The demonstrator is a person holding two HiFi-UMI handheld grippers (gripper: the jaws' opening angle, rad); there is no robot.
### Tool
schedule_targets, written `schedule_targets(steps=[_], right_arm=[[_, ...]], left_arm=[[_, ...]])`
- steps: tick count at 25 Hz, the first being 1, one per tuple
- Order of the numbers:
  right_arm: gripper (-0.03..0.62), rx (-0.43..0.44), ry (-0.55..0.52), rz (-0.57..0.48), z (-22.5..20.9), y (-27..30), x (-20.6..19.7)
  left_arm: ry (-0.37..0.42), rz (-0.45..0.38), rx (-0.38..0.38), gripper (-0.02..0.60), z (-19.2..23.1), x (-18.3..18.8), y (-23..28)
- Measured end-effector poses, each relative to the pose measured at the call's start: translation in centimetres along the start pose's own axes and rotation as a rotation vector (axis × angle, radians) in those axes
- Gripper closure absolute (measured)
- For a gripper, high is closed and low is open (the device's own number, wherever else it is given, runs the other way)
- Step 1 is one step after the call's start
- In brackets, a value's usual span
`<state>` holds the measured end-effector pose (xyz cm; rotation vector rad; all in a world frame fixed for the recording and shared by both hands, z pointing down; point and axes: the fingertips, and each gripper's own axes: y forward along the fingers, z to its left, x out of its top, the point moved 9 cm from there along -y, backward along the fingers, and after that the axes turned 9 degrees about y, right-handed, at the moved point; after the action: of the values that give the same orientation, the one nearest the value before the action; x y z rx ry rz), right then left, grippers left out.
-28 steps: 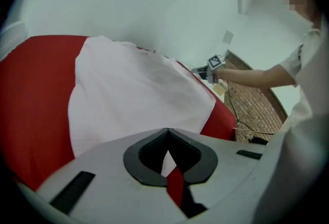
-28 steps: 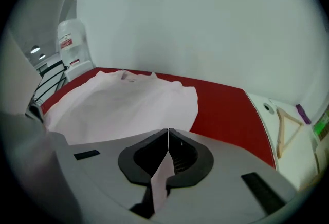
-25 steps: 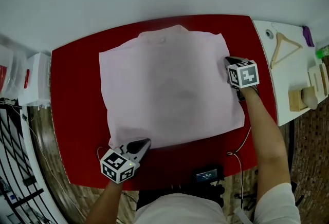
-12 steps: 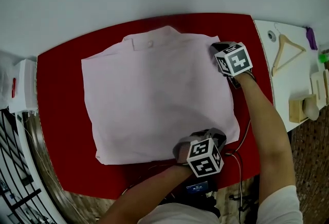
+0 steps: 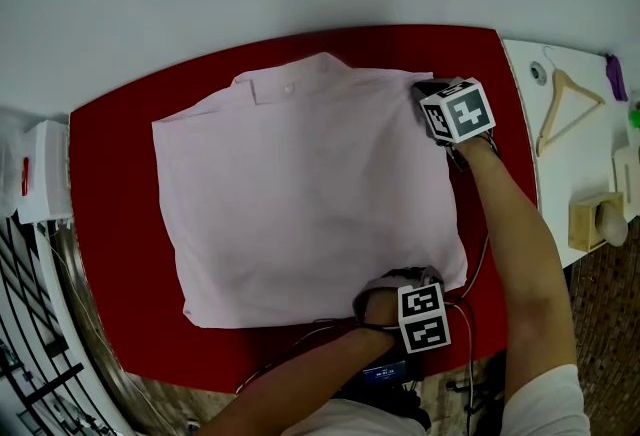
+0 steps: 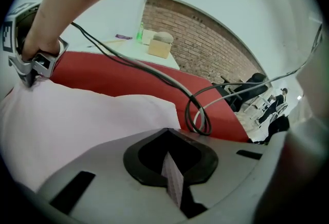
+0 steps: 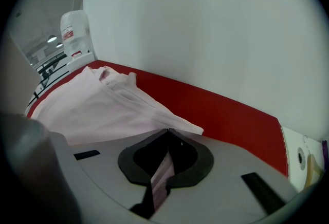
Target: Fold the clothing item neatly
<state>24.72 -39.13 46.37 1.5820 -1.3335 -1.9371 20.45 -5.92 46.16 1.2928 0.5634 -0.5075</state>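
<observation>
A pale pink shirt [image 5: 300, 194] lies spread flat on the red table [image 5: 120, 224], collar at the far edge. My right gripper [image 5: 427, 87] is shut, its tips at the shirt's far right corner [image 7: 175, 123]. The left arm reaches across my body, and my left gripper [image 5: 385, 284] is shut with its tips at the shirt's near right corner [image 6: 154, 110]. No cloth is lifted at either corner. In the left gripper view the right gripper [image 6: 28, 71] shows at the far left, on the shirt's edge.
A white side table [image 5: 560, 164] on the right carries a wooden hanger [image 5: 565, 104] and a wooden block [image 5: 590, 221]. Cables [image 5: 468, 289] trail off the near right table edge. A white container [image 5: 45, 174] stands on the left, and a black device [image 5: 385, 370] sits at the front edge.
My left gripper has swept from the shirt's near left corner across to its near right corner, staying shut. The right gripper shifted along the right edge to the far corner. The shirt lies as before.
</observation>
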Motion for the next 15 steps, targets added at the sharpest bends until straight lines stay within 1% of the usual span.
schedule_targets(steps=[4,7,9,10,11,13,15], right_arm=[[0.579,-0.015,0.039,0.004,-0.7,0.0,0.2],[0.579,-0.049,0.052,0.004,-0.5,0.0,0.4],[0.579,-0.065,0.043,-0.027,-0.1,-0.7,0.8],[0.579,-0.057,0.036,-0.052,0.3,-1.2,1.1],[0.579,-0.036,0.029,-0.077,0.9,-1.7,1.5],[0.579,0.038,0.002,-0.101,2.7,-2.2,2.0],[0.578,0.123,-0.061,-0.058,4.9,-1.3,1.8]], left_arm=[[-0.003,-0.009,0.002,0.577,-0.1,0.0,-0.1],[0.000,-0.011,0.009,0.577,-0.2,-0.1,0.0],[0.000,-0.010,0.009,0.578,-0.2,-0.1,0.0],[0.000,-0.009,0.008,0.577,-0.2,0.0,0.1],[0.000,-0.008,0.008,0.577,-0.2,0.0,0.1],[0.002,-0.007,0.010,0.578,-0.2,-0.1,0.1],[-0.001,-0.008,0.011,0.577,-0.2,-0.1,0.1]])
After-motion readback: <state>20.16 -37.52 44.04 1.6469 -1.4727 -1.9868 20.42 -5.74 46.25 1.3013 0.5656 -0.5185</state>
